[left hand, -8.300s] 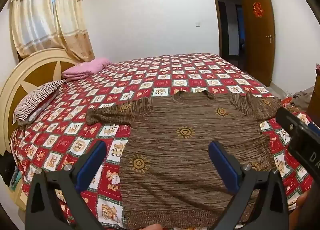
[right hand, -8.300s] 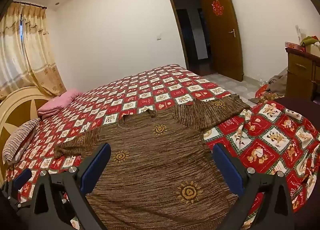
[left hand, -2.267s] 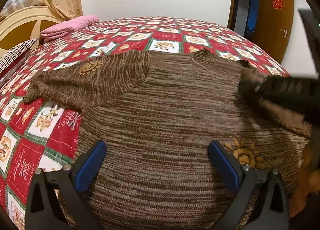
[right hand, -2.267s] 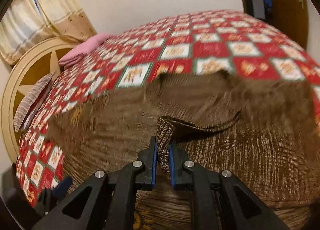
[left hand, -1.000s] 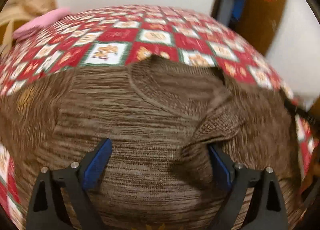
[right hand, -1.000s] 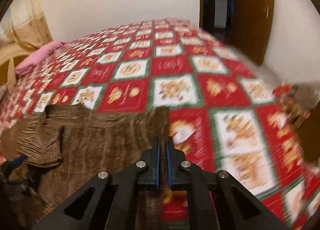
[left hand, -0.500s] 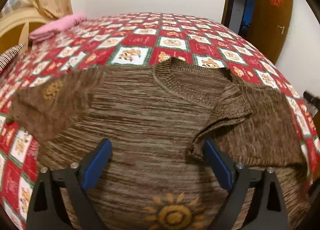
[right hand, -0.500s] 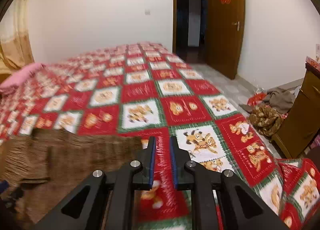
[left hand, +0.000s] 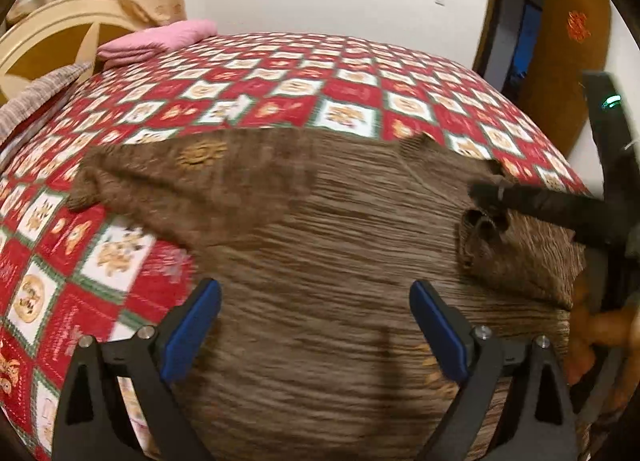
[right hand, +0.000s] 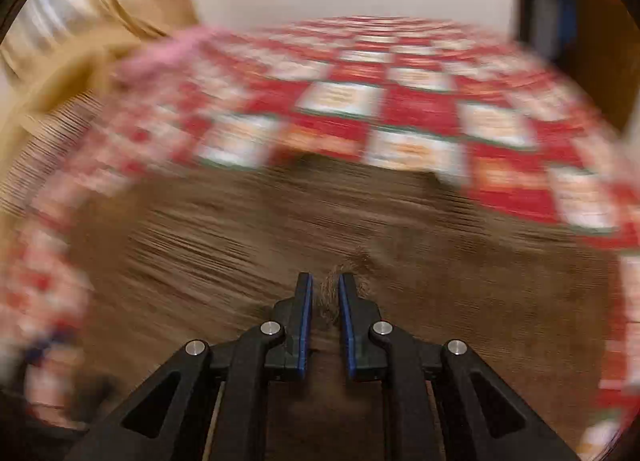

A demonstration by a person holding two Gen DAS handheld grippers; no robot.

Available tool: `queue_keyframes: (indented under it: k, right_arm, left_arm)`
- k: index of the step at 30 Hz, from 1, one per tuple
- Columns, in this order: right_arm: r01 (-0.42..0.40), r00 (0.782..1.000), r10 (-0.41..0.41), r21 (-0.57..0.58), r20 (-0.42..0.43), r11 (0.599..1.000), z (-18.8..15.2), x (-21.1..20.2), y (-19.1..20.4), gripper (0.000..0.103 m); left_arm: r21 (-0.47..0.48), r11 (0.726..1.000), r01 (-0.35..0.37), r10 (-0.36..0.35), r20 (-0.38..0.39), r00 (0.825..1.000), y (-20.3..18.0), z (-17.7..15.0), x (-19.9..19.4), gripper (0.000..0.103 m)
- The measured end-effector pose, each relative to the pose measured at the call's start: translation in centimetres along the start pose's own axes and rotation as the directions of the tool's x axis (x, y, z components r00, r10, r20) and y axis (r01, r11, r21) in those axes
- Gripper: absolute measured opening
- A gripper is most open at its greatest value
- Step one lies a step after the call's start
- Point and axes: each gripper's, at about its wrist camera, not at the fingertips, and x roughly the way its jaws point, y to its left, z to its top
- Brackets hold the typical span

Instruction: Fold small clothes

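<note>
I have one sleeve (left hand: 516, 257) of the sweater (left hand: 320, 261) folded in, pinched by my right gripper (right hand: 323, 293); my left gripper (left hand: 314, 325) gapes wide, and the other sleeve (left hand: 160, 185) toward the bed's (left hand: 360, 93) headboard edge awaits folding.

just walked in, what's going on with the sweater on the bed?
A person with two handheld grippers is folding a brown knit sweater laid flat on the checkered bedspread. The right gripper is pinched shut on a bunch of the knit, on the sleeve folded in over the body. The left gripper hovers open over the sweater's middle, holding nothing. The other sleeve lies spread out, unfolded.
</note>
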Motion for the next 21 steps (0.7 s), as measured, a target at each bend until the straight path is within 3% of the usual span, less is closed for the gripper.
queue_keyframes:
  k: [1,2,3,5,8,12,14,18,21]
  right_arm:
    - [-0.169,0.985,0.167,0.066,0.032,0.983,0.1,-0.7,-0.2,0.014]
    - [-0.256,0.966,0.25,0.113,0.069,0.96,0.1,-1.3,-0.3,0.014]
    - [-0.269,0.961,0.258,0.127,0.101,0.955,0.0,-2.1,-0.3,0.014]
    - [-0.133,0.985,0.123,0.08,0.118,0.988,-0.6,-3.5,0.1,0.014]
    - [0.038,0.995,-0.042,0.045,0.092,0.998,-2.7,-4.0,0.3,0.014]
    - [0.098,0.995,-0.099,-0.048,-0.017,0.994,-6.0,-1.2,0.9,0.014]
    - [0.121,0.992,-0.118,-0.087,0.035,0.989,-7.4,-1.2,1.0,0.015]
    - [0.141,0.989,-0.137,-0.087,0.051,0.986,-7.9,-1.8,1.1,0.016]
    - [0.16,0.986,-0.154,-0.101,0.056,0.982,-8.2,-1.7,1.3,0.016]
  left_arm:
    - [-0.009,1.0,-0.009,0.009,0.008,1.0,0.8,0.1,-0.2,0.097]
    - [-0.018,1.0,-0.019,0.019,0.017,1.0,1.6,0.2,-0.3,0.097]
    - [-0.031,0.999,-0.034,0.035,0.032,0.999,2.6,0.3,-0.5,0.097]
    - [-0.06,0.997,-0.058,0.061,0.052,0.997,4.4,0.4,-0.7,0.097]
    - [-0.113,0.99,-0.081,0.09,0.075,0.993,7.2,0.3,-0.6,0.097]
    - [-0.199,0.971,-0.131,0.147,0.066,0.987,11.0,-0.2,-0.5,0.097]
    - [-0.256,0.952,-0.169,0.191,0.064,0.98,13.5,-0.3,-0.8,0.097]
    - [-0.369,0.908,-0.2,0.249,0.09,0.964,18.3,-0.3,-1.8,0.097]
    - [-0.501,0.859,-0.106,0.177,0.095,0.98,21.9,0.0,-1.6,0.097]
